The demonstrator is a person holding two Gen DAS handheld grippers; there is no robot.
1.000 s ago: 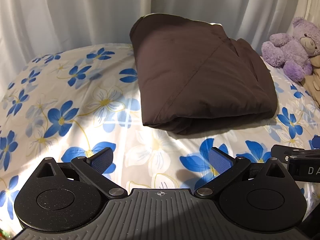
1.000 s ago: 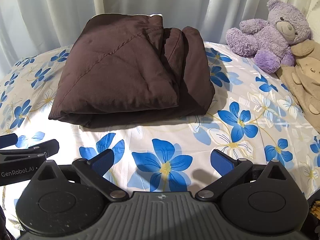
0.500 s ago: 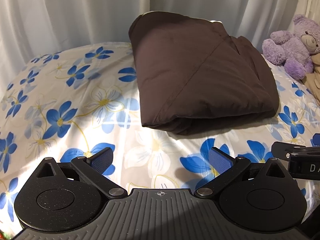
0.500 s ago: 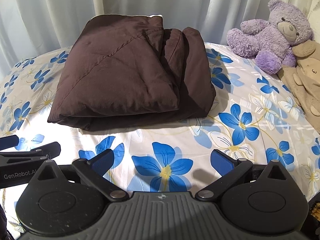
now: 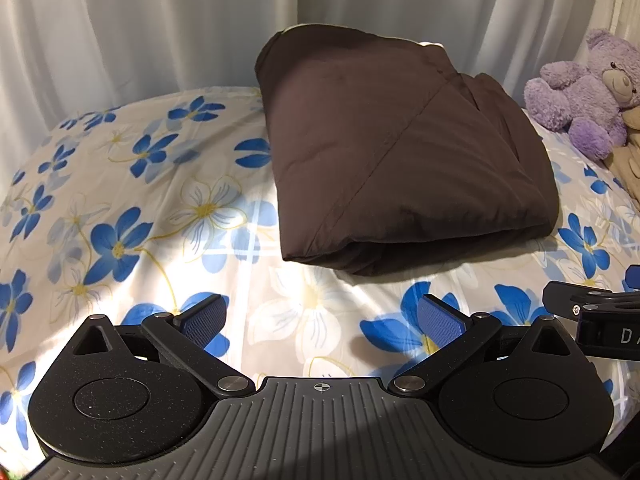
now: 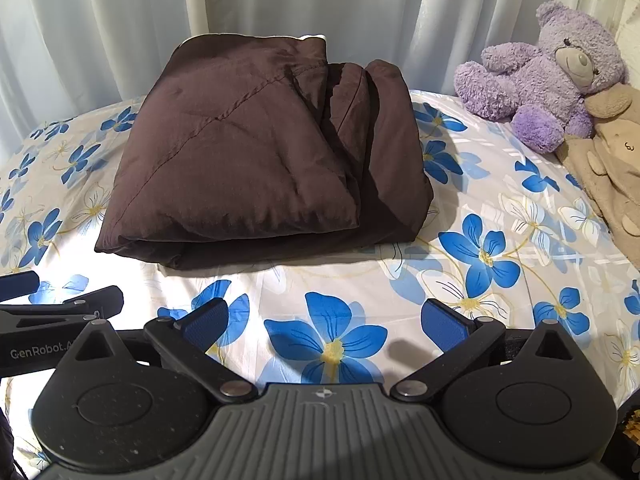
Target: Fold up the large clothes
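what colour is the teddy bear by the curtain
Purple, a soft lilac teddy bear; clearest in the right wrist view.

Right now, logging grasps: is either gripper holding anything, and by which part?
Nothing. Left gripper and right gripper are open, short of the folded brown garment.

The bed (image 6: 500,312), under a blue-flowered sheet, carries a folded brown garment (image 6: 256,176) at centre and 2 soft toys (image 6: 552,76) upper right.
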